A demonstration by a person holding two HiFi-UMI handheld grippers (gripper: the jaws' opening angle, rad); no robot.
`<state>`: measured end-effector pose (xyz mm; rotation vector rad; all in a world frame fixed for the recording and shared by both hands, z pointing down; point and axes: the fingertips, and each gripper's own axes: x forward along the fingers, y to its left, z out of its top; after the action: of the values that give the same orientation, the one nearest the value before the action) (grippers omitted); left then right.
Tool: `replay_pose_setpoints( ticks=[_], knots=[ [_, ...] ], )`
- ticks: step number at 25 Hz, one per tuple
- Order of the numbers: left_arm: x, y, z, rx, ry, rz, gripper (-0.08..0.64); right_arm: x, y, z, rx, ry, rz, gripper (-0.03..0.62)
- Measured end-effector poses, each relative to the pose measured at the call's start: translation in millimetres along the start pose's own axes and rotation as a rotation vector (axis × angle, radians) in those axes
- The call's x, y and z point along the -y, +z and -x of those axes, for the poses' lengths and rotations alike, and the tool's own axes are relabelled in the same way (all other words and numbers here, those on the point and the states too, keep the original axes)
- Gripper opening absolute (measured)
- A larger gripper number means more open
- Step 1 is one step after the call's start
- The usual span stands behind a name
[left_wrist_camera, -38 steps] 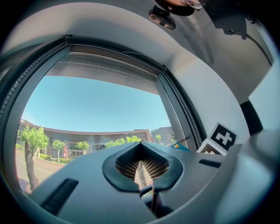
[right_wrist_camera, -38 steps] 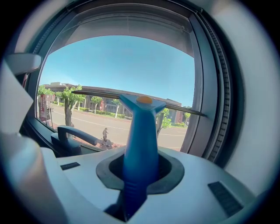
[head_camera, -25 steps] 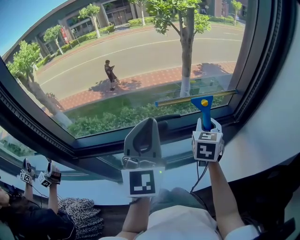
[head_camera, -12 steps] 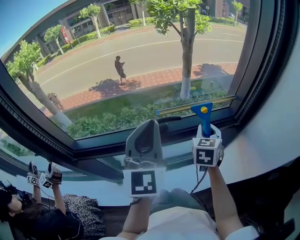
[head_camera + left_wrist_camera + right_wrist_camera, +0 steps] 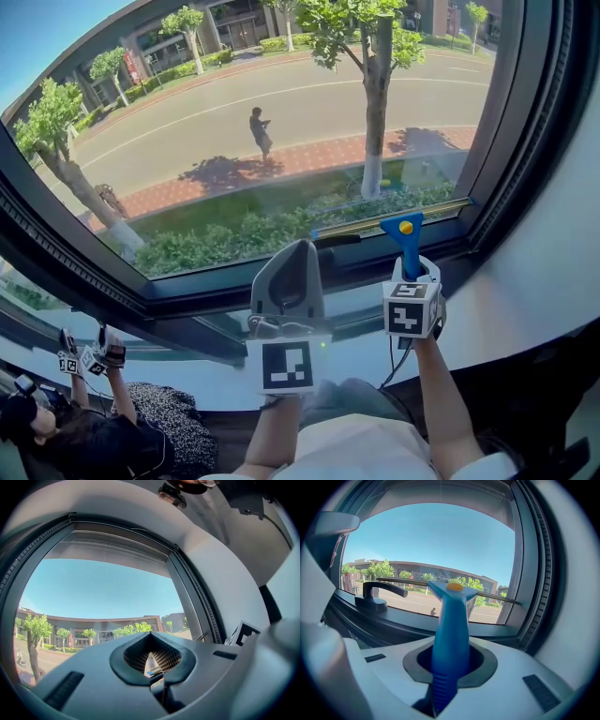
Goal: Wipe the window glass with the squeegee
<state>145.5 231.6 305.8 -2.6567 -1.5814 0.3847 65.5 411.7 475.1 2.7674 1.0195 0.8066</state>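
The squeegee (image 5: 406,242) sits lower on the window glass (image 5: 281,112) than a second ago, its blade now down by the bottom edge of the pane, and the pedestrian (image 5: 260,131) on the brick pavement outside has walked further to the right. The right gripper (image 5: 411,274) is held up under the right part of the pane, its fingers closed around the squeegee's blue handle; in the right gripper view the handle (image 5: 450,634) rises straight out from between the fingers of that gripper (image 5: 450,670), topped by a yellow button, with the long thin blade running across behind it. The blade lies slightly tilted, its right end higher, just above the dark window frame (image 5: 84,272). A black window handle (image 5: 334,238) sits on the frame just under the blade's left end, and shows to the left of the squeegee in the right gripper view (image 5: 377,595). The left gripper (image 5: 287,281) is raised beside the right one, short of the glass, pointing upward; in its own view the fingers of the left gripper (image 5: 152,667) are closed together with nothing held between them. Beyond the glass stand a tree (image 5: 375,112), a hedge, and a road. At the lower left another person (image 5: 84,441) holds up a second pair of grippers.
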Motion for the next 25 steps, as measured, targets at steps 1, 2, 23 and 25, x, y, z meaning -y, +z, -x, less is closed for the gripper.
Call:
replay_pose_setpoints(
  ticks=[1, 2, 23, 25],
  knots=[
    [0, 0, -1, -0.002, 0.001, 0.000, -0.009, -1, -2, -1, -0.005, 0.003, 0.000, 0.072],
    [0, -1, -1, -0.003, 0.001, 0.000, -0.009, -2, -4, -3, -0.010, 0.008, -0.001, 0.072],
    [-2, 3, 17, -0.018, 0.112, -0.012, -0.008, 0, -17, 26, 0.025, 0.064, -0.033, 0.072],
    [-5, 6, 21, -0.016, 0.132, -0.019, -0.009, 1, -4, 35, 0.055, 0.074, -0.038, 0.072]
  ],
)
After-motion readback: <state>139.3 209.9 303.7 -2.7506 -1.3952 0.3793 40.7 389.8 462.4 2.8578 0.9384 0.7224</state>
